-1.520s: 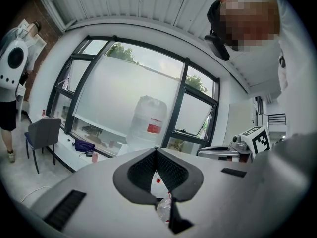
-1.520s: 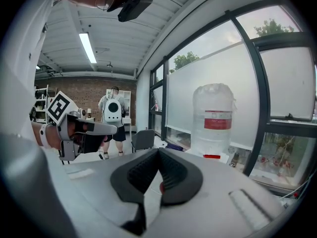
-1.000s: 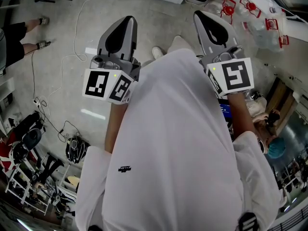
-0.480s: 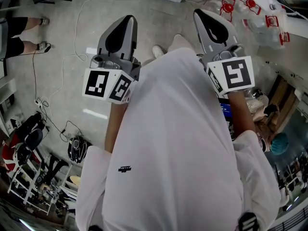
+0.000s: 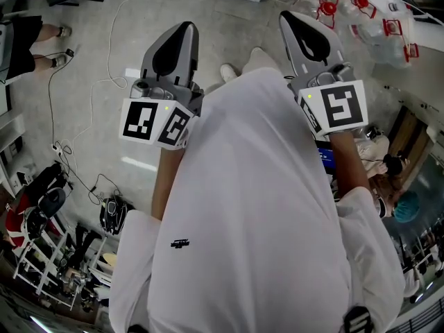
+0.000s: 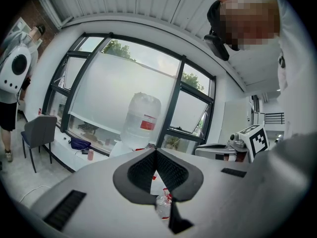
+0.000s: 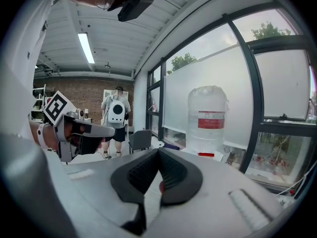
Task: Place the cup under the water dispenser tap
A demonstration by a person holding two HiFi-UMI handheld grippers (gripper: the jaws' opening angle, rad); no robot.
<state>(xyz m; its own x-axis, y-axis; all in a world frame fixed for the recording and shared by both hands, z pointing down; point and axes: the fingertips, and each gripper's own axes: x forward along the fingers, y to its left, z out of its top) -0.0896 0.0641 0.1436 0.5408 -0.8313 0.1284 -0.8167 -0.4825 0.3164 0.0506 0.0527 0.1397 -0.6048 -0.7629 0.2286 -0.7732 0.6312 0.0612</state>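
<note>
I see no cup in any view. The water dispenser (image 6: 130,150) stands ahead by the windows, a big clear jug (image 6: 141,120) with a red label on top; the right gripper view also shows the jug (image 7: 207,118). My left gripper (image 5: 182,30) is held level in front of the chest, its dark pads meeting with nothing between them (image 6: 155,151). Beside it my right gripper (image 5: 288,19) is likewise shut and empty (image 7: 158,152). The tap is hidden behind the jaws.
Empty clear bottles with red caps (image 5: 361,12) lie on the floor at the upper right. White cables (image 5: 111,61) trail over the floor at the left. A grey chair (image 6: 39,135) stands by the window. A person with a white backpack (image 7: 117,114) stands further back.
Both grippers have stayed where they were. A person at the left edge of the head view has shifted, and the clutter at lower left has slid slightly.
</note>
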